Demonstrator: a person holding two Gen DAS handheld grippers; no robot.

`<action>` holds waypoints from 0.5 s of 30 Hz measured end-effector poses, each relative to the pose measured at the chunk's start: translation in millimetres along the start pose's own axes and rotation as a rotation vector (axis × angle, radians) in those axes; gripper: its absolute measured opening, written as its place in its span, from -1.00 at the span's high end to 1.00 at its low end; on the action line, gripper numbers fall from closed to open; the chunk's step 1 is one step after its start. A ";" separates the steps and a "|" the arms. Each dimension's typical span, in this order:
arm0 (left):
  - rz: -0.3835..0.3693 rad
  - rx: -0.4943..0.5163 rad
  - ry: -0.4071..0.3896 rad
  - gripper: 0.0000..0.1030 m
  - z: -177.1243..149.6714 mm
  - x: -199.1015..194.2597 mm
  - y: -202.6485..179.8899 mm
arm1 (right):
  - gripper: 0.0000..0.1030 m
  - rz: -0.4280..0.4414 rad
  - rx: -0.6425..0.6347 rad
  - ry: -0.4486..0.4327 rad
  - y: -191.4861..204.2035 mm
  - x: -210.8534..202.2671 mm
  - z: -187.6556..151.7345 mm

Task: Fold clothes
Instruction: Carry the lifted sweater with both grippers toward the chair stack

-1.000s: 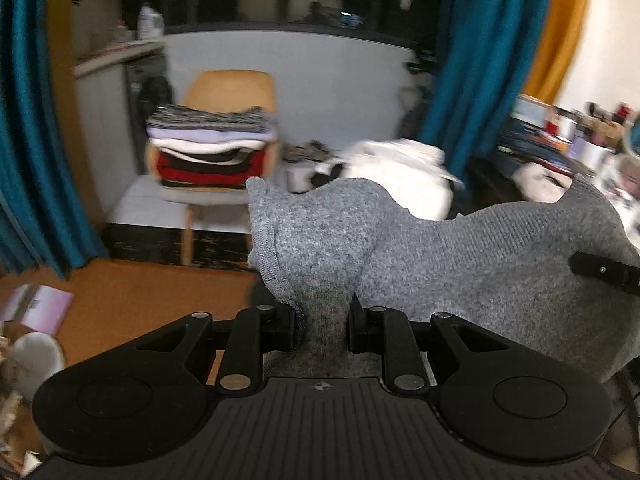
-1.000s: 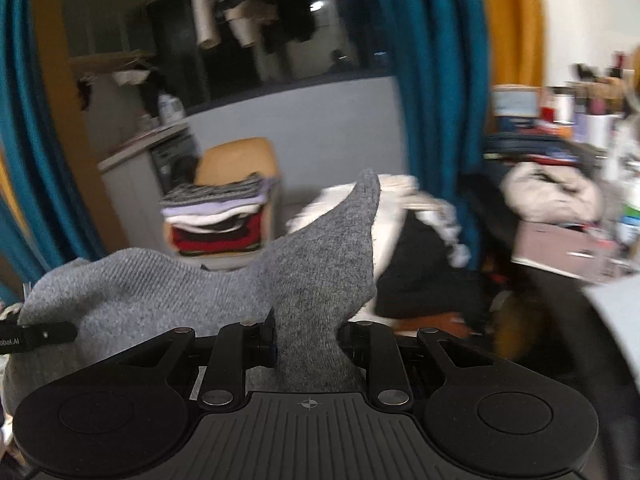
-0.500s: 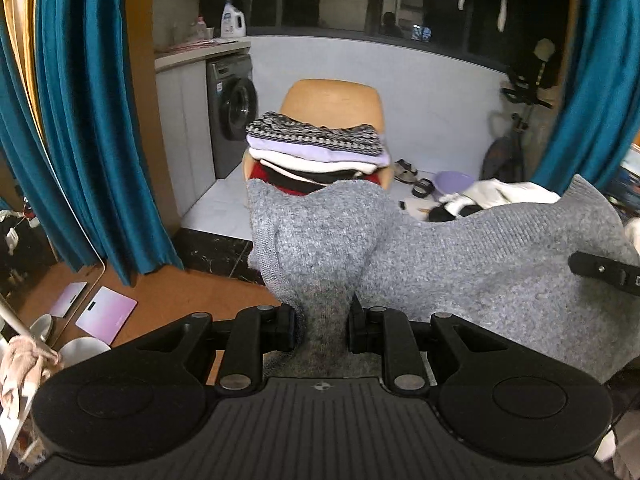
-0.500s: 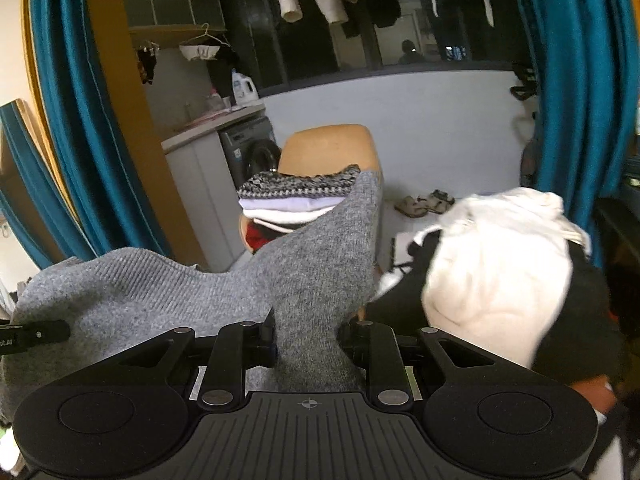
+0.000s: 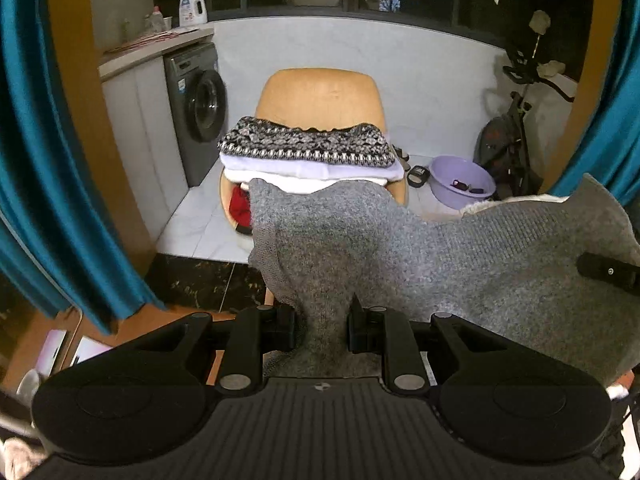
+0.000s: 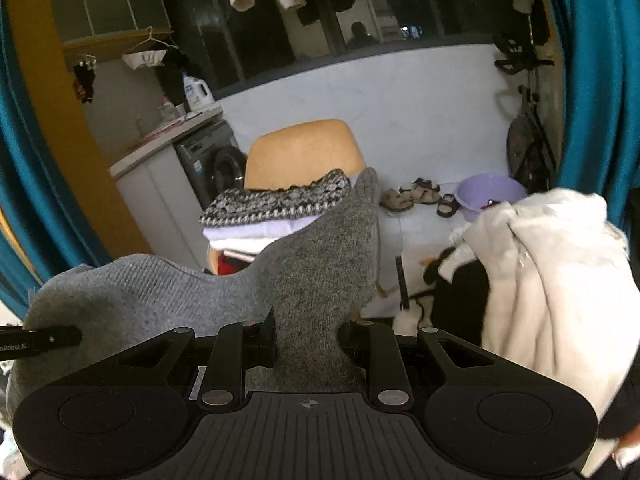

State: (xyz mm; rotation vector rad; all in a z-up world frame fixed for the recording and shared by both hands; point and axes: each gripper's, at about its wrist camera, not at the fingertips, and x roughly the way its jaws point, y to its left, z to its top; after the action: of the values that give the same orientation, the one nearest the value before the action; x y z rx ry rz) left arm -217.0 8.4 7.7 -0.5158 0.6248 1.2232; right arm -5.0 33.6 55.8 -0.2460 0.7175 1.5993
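A grey knit sweater (image 5: 400, 248) is held in the air between both grippers. My left gripper (image 5: 322, 330) is shut on one bunched end of it. My right gripper (image 6: 308, 338) is shut on the other end of the grey sweater (image 6: 312, 264). A stack of folded clothes (image 5: 308, 152) with a black-and-white patterned knit on top lies on a wooden chair (image 5: 320, 92) ahead, just beyond the sweater. The stack also shows in the right wrist view (image 6: 276, 208). The right gripper's finger shows at the right edge of the left wrist view.
A washing machine (image 5: 196, 108) stands left of the chair. A purple basin (image 5: 462, 186) and sandals (image 6: 416, 196) lie on the white tiled floor. A pile of white and black clothes (image 6: 552, 272) is at the right. Teal curtains (image 5: 36, 160) hang on both sides.
Both grippers have swung left with the sweater and come closer to the chair. The stack of folded clothes is now straight ahead and larger in view.
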 end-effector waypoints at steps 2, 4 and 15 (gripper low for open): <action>-0.010 -0.022 0.003 0.57 11.6 19.1 11.4 | 0.60 -0.010 0.000 0.006 3.9 22.1 10.5; -0.028 -0.057 0.014 0.57 21.2 37.4 24.8 | 0.60 -0.024 -0.004 0.016 8.6 44.4 21.6; -0.132 -0.037 0.027 0.57 107.7 160.7 110.9 | 0.60 -0.193 0.040 0.011 65.3 182.2 72.2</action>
State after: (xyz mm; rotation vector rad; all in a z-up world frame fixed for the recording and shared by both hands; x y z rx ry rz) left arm -272.2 221.5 -27.8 -0.5965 0.5830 1.1063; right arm -81.2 224.1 32.1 -0.2866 0.7119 1.4005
